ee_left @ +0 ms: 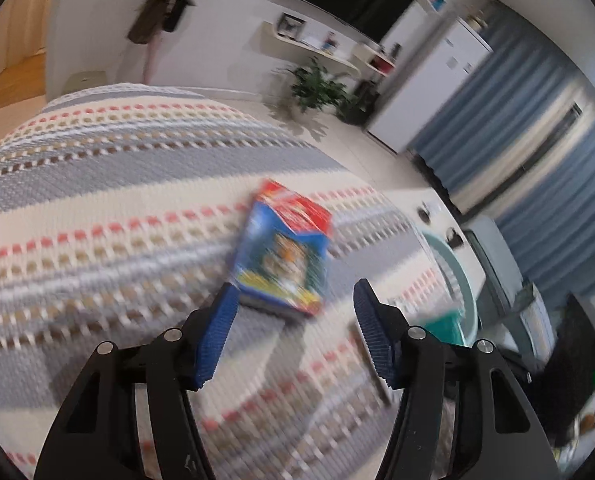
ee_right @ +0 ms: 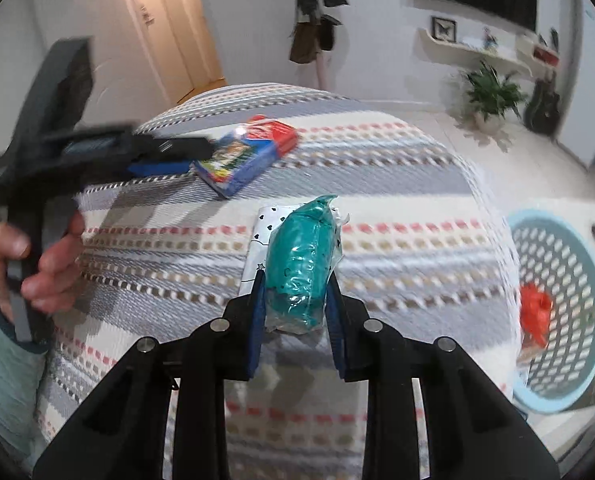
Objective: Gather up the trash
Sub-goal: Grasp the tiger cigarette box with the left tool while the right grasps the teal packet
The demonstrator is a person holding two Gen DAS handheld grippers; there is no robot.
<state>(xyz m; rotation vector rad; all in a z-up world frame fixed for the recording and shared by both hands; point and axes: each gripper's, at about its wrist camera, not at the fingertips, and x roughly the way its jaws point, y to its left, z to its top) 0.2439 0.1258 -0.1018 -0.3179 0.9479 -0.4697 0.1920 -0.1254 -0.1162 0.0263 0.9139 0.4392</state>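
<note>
A blue and red snack box (ee_left: 281, 256) lies flat on the striped blanket (ee_left: 97, 208). My left gripper (ee_left: 295, 290) is open, its blue pads either side of the box's near edge; the right pad stands clear of it. The right wrist view shows the same box (ee_right: 245, 152) with the left gripper (ee_right: 191, 156) at its end, held by a hand (ee_right: 37, 264). My right gripper (ee_right: 295, 280) is shut on a teal packet in clear wrap (ee_right: 301, 256), held above a white paper item with small hearts (ee_right: 263, 224).
A pale blue slotted basket (ee_right: 553, 402) stands on the floor right of the bed, with red trash (ee_right: 535, 312) inside; its rim (ee_left: 461, 272) also shows in the left wrist view. A potted plant (ee_right: 491, 96) and wall shelves stand beyond.
</note>
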